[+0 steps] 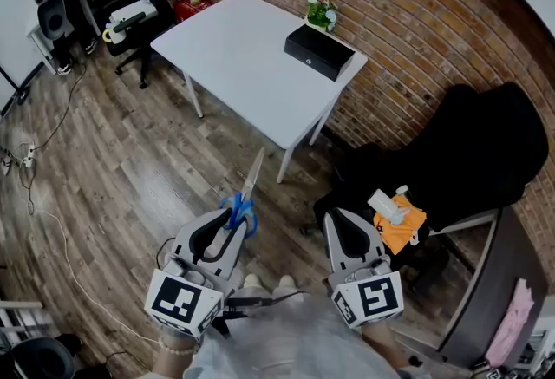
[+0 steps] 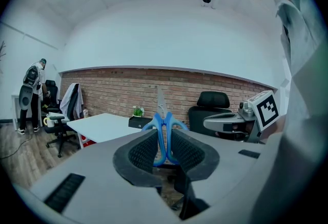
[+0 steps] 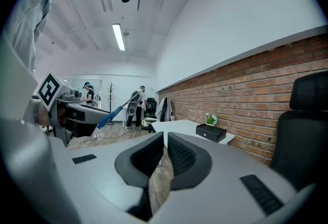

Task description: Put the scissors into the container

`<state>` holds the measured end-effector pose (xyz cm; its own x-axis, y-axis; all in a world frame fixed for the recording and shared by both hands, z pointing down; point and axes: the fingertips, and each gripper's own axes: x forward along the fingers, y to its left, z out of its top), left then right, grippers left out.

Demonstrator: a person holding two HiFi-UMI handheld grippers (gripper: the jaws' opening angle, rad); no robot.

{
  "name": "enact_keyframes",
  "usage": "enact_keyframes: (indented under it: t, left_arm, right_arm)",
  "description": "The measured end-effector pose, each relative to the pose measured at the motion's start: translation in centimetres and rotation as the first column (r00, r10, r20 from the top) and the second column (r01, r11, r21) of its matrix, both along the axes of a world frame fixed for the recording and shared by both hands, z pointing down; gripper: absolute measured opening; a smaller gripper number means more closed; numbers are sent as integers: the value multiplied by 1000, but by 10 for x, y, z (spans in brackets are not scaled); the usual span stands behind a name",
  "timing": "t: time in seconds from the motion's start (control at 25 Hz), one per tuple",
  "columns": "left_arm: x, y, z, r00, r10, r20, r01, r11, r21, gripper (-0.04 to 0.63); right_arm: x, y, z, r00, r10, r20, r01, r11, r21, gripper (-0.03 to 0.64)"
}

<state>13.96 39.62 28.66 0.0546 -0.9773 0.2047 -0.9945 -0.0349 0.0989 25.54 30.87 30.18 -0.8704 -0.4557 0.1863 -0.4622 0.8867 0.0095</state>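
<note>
My left gripper (image 1: 227,228) is shut on the blue handles of the scissors (image 1: 244,201), with the steel blades pointing up and away towards the white table (image 1: 234,56). In the left gripper view the scissors (image 2: 164,128) stand upright between the black pads (image 2: 143,152). The container, a black box (image 1: 319,50), sits at the table's far right corner by the brick wall, well away from both grippers. My right gripper (image 1: 349,234) hangs beside the left one, shut with nothing in it. From the right gripper (image 3: 165,147) I see the black box (image 3: 214,133) and the scissors (image 3: 114,113).
A small potted plant (image 1: 322,13) stands behind the box. A black office chair (image 1: 468,152) with an orange cloth (image 1: 401,225) and a white bottle is at the right. More chairs (image 1: 130,17) and floor cables (image 1: 35,152) are at the far left.
</note>
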Motion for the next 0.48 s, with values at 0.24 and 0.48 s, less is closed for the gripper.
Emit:
enact_keyframes:
  t: [0.24,0.48]
  left_arm:
    - [-19,15,-4,1000,2,7,-2,1000,13,97]
    - [-36,29,-3,1000,-6,-4,6,1000,19,97]
  right_arm:
    - [-17,9,-3,999,22,40,-20,998,-58,52]
    - [-25,23,2,999,46,2,-46,998,-42,52]
